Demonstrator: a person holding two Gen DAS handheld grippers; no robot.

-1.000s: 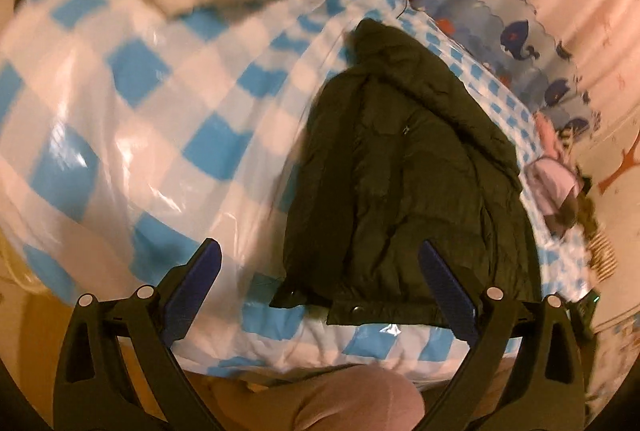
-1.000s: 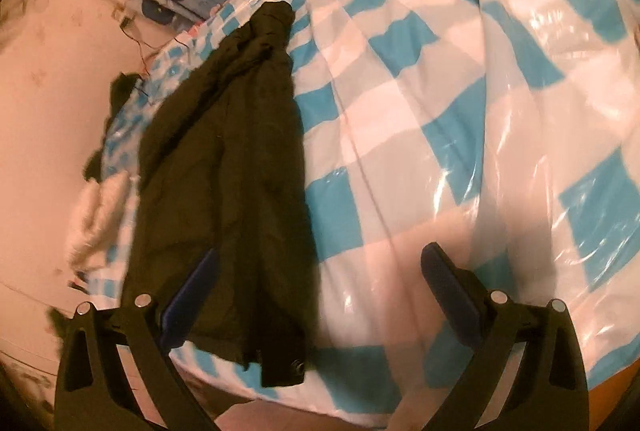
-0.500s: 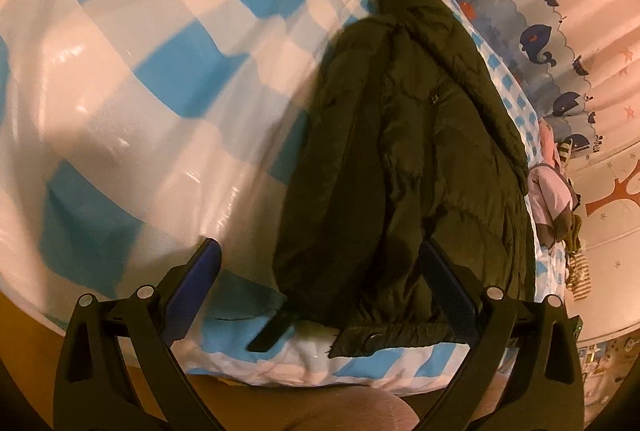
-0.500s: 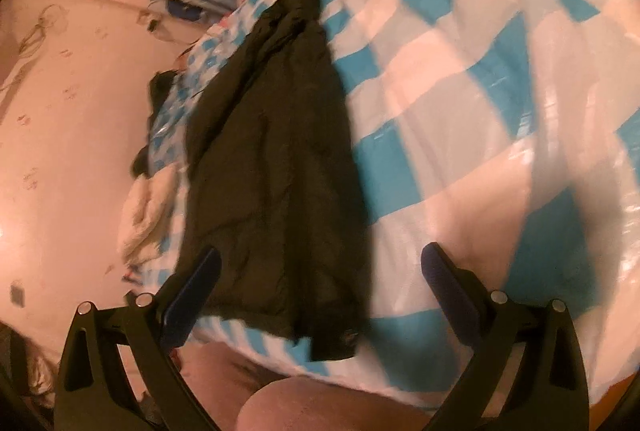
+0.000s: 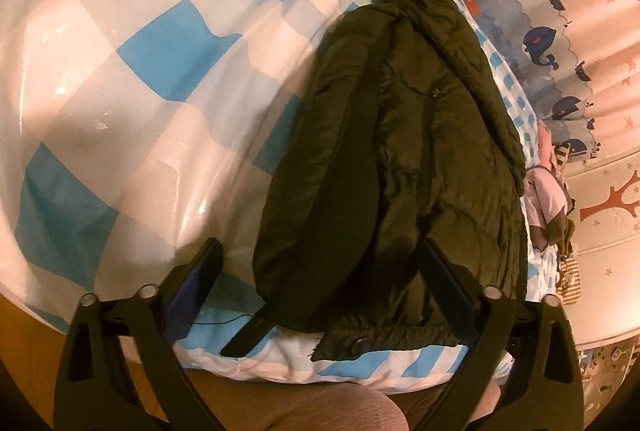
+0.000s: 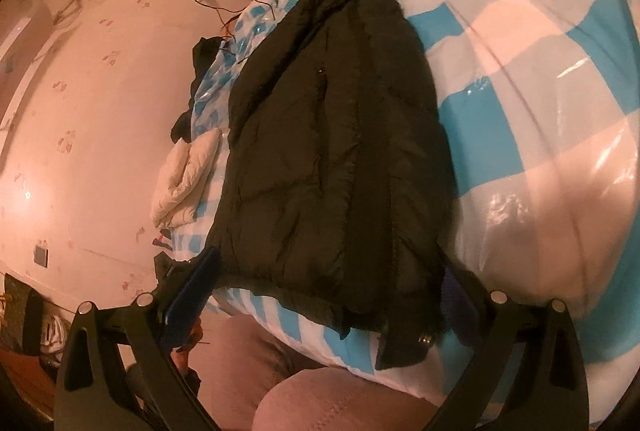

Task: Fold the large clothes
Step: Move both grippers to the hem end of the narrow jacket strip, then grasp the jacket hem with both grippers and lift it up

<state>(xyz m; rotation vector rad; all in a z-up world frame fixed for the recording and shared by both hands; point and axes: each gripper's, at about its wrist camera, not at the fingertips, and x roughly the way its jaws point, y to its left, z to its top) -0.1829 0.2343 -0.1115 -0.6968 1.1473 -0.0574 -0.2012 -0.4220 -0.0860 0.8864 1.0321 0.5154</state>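
A dark olive puffer jacket point(image 5: 400, 159) lies lengthwise on the blue-and-white checked bed point(image 5: 120, 71) under a clear plastic sheet, hood far and snap-button hem at the near edge. My left gripper point(image 5: 320, 271) hangs low over that hem. Its jaws are closing with the jacket's near left part between them, and the blue pads point(image 5: 196, 283) do not press on it. In the right wrist view the jacket point(image 6: 332, 151) fills the middle. My right gripper point(image 6: 324, 291) stands open astride its near hem.
A person's knee in pinkish trousers point(image 5: 320, 407) is just below the bed edge. A white padded garment point(image 6: 180, 183) lies to the left of the jacket in the right wrist view and pink clothes point(image 5: 548, 199) beyond its other side. A whale-print cloth point(image 5: 540, 35) hangs by the pink wall.
Both grippers have come nearer to the jacket's near hem. The left one sank and its jaws narrowed a little. The right one swung left until the hem lay between its fingers.
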